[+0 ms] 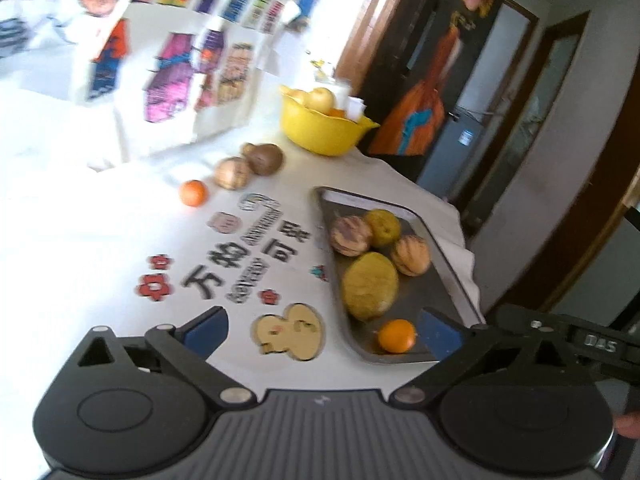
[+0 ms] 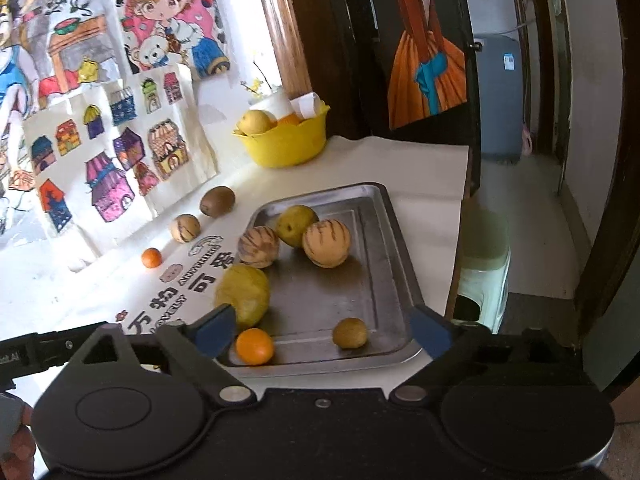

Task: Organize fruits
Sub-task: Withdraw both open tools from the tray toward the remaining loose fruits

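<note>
Clearing the tray (image 2: 384, 272), both tools, left tool (image 1: 320, 330) and right tool (image 2: 320, 330), stand apart and empty; the operator next targets the small orange (image 2: 151, 258) left on the counter (image 2: 420, 168).

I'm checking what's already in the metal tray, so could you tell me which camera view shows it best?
The right wrist view: the whole metal tray is sharp, showing six fruits. The left wrist view is blurred, its near corner sits behind the left gripper, and only five fruits show.
</note>
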The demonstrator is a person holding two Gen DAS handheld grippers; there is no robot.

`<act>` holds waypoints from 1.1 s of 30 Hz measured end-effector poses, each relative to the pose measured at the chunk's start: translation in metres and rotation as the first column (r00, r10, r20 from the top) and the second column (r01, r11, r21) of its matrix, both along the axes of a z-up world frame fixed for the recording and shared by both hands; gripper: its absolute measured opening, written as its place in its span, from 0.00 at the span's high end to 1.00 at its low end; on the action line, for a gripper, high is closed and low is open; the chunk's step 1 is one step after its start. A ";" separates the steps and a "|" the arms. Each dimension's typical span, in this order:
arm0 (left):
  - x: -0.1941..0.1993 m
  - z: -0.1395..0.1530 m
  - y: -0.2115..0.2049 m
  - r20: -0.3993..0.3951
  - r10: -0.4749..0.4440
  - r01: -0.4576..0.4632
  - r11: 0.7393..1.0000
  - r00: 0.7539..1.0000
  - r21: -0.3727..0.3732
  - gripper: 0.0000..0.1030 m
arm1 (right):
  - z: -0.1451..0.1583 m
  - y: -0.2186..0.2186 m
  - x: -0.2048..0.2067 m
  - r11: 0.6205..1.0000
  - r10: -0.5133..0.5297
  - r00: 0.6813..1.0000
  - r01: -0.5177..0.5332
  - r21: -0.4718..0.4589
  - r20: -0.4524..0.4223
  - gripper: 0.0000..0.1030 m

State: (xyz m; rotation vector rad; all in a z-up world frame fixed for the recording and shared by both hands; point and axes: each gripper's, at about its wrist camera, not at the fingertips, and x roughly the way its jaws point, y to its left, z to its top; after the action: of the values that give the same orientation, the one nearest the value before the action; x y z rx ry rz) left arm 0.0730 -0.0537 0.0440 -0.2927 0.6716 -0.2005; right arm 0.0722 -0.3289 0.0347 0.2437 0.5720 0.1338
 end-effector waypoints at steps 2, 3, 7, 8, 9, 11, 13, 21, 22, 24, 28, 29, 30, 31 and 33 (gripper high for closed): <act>-0.008 0.001 0.008 0.001 0.033 -0.033 0.999 0.999 0.010 0.01 | 0.002 0.005 -0.008 1.000 0.006 1.000 -0.006 -0.003 0.007 0.02; -0.012 0.002 0.012 0.001 0.048 -0.048 0.999 0.999 0.012 0.01 | 0.004 0.008 -0.012 1.000 0.009 1.000 -0.009 -0.007 0.007 0.01; -0.028 0.002 0.027 -0.007 0.096 -0.096 0.995 0.995 0.027 0.00 | 0.005 0.021 -0.028 0.999 0.041 0.999 -0.041 -0.025 -0.004 0.01; -0.031 0.002 0.031 -0.012 0.105 -0.105 0.994 0.994 0.036 0.00 | 0.003 0.024 -0.031 0.998 0.050 0.999 -0.051 -0.030 -0.016 0.01; -0.034 0.001 0.034 -0.018 0.118 -0.117 0.992 0.993 0.048 0.00 | 0.001 0.029 -0.034 0.997 0.063 0.998 -0.064 -0.035 -0.031 0.01; -0.040 -0.001 0.042 -0.031 0.142 -0.139 0.988 0.989 0.073 0.00 | -0.006 0.037 -0.040 0.995 0.090 0.994 -0.092 -0.037 -0.060 0.01; -0.046 -0.003 0.050 -0.044 0.166 -0.162 0.982 0.985 0.093 0.00 | -0.012 0.045 -0.046 0.992 0.120 0.988 -0.124 -0.028 -0.099 0.01; -0.052 -0.011 0.085 -0.088 0.256 -0.246 0.963 0.963 0.112 0.00 | -0.011 0.073 -0.055 0.971 0.220 0.965 -0.230 -0.058 -0.142 0.01; -0.051 -0.011 0.087 -0.089 0.257 -0.246 0.962 0.962 0.116 0.00 | -0.007 0.076 -0.054 0.968 0.229 0.964 -0.240 -0.075 -0.136 0.01; -0.050 -0.009 0.091 -0.074 0.257 -0.246 0.960 0.964 0.133 0.00 | 0.003 0.081 -0.051 0.959 0.252 0.961 -0.264 -0.100 -0.114 0.01; -0.042 -0.005 0.096 -0.046 0.243 -0.231 0.957 0.969 0.175 0.00 | 0.025 0.086 -0.037 0.948 0.295 0.953 -0.302 -0.103 -0.072 0.01; -0.038 -0.003 0.098 -0.042 0.241 -0.229 0.955 0.970 0.186 0.00 | 0.032 0.087 -0.032 0.947 0.300 0.952 -0.305 -0.098 -0.064 0.01; -0.034 -0.001 0.099 -0.039 0.239 -0.227 0.954 0.970 0.194 0.00 | 0.038 0.087 -0.027 0.947 0.305 0.951 -0.309 -0.092 -0.058 0.01; -0.030 0.001 0.100 -0.033 0.234 -0.223 0.954 0.972 0.200 0.00 | 0.044 0.088 -0.022 0.945 0.312 0.949 -0.315 -0.087 -0.052 0.01; -0.022 0.006 0.102 -0.012 0.219 -0.212 0.954 0.976 0.214 0.00 | 0.059 0.090 -0.010 0.939 0.332 0.942 -0.334 -0.082 -0.035 0.01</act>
State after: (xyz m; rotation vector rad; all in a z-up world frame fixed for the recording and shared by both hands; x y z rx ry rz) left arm 0.0508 0.0479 0.0504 -0.1630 0.6853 0.0858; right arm 0.0619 -0.2386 0.0941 0.0609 0.6352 0.4348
